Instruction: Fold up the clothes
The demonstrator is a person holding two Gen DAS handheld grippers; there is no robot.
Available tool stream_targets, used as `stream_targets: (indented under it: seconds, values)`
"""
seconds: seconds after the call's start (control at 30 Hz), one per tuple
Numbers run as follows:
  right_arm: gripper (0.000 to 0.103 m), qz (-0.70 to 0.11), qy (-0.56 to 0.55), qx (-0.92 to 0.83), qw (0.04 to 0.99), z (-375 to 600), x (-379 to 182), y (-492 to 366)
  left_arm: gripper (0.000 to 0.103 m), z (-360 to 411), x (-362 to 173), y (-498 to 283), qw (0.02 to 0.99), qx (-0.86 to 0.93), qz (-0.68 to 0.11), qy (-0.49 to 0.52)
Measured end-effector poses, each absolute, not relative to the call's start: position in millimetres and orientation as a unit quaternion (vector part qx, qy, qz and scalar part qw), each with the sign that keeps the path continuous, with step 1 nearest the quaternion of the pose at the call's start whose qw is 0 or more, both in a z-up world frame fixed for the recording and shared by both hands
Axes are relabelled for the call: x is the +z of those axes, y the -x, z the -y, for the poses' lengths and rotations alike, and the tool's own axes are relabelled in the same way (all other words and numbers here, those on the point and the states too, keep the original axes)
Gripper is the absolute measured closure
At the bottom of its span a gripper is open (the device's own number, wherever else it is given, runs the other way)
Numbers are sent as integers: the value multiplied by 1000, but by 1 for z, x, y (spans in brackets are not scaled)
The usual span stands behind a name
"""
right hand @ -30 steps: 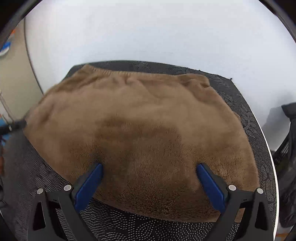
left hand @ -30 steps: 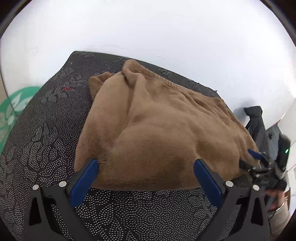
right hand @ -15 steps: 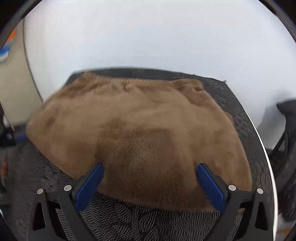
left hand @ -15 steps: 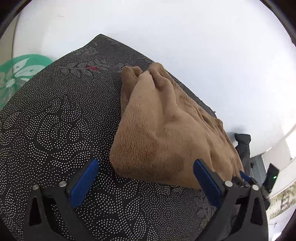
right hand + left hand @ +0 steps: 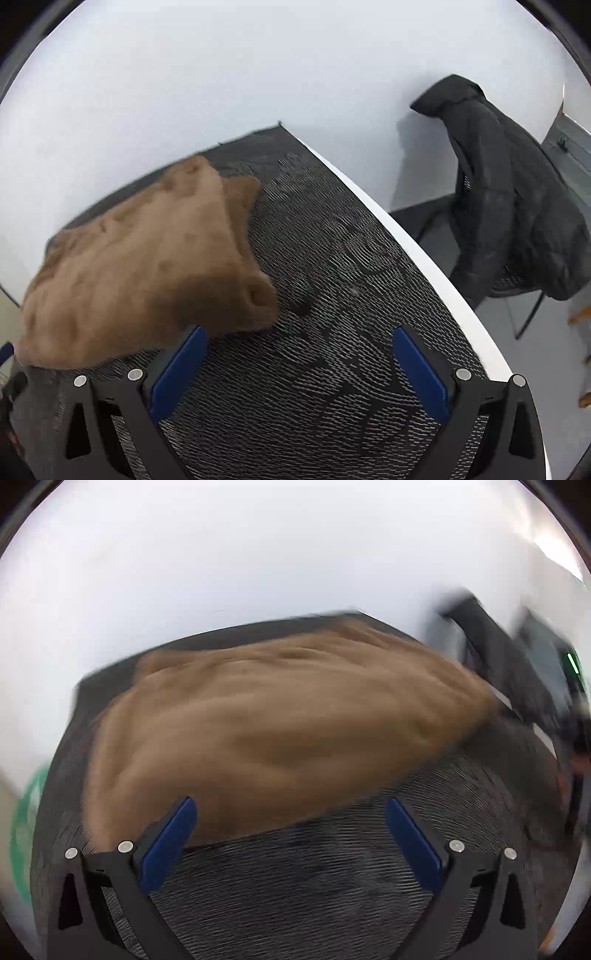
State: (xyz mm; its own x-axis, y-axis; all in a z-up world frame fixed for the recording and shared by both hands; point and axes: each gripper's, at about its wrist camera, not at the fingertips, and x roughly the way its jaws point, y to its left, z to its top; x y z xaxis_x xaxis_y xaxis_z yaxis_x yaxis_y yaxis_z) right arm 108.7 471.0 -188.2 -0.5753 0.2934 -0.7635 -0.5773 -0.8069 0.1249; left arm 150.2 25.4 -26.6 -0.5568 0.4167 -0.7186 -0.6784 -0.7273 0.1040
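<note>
A folded brown fleece garment (image 5: 280, 723) lies on a dark dotted tablecloth (image 5: 314, 878); the left wrist view is motion-blurred. My left gripper (image 5: 290, 834) stands open just in front of the garment's near edge, with its left fingertip over the fleece and nothing held. In the right wrist view the same brown garment (image 5: 147, 266) lies to the left, and my right gripper (image 5: 299, 365) is open over bare tablecloth (image 5: 332, 295), with only its left finger beside the fleece.
The white table edge (image 5: 424, 266) runs diagonally on the right. Beyond it a chair carries a black jacket (image 5: 517, 206). A white wall rises behind the table. A green patterned patch (image 5: 26, 830) shows at the far left.
Both cameras have swung. The right gripper turned right, off the garment and toward the table edge and the chair. The left gripper shifted so the garment lies wide across its view again.
</note>
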Motion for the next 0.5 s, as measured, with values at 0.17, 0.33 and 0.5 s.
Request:
stream_targets:
  seconds: [0.17,0.33,0.5]
  values:
    - [1,-188,388,870,238,-476,-193,-124,0,-111,-33,-185,346,840,-304,287]
    - [1,-188,381,876,229,-480,-191,-143,0,-170,-32,-189,349,824,-379,234]
    - [1,-186,373,882,221,-483,-188,-162,0,-211,-36,-185,359,804,-417,223]
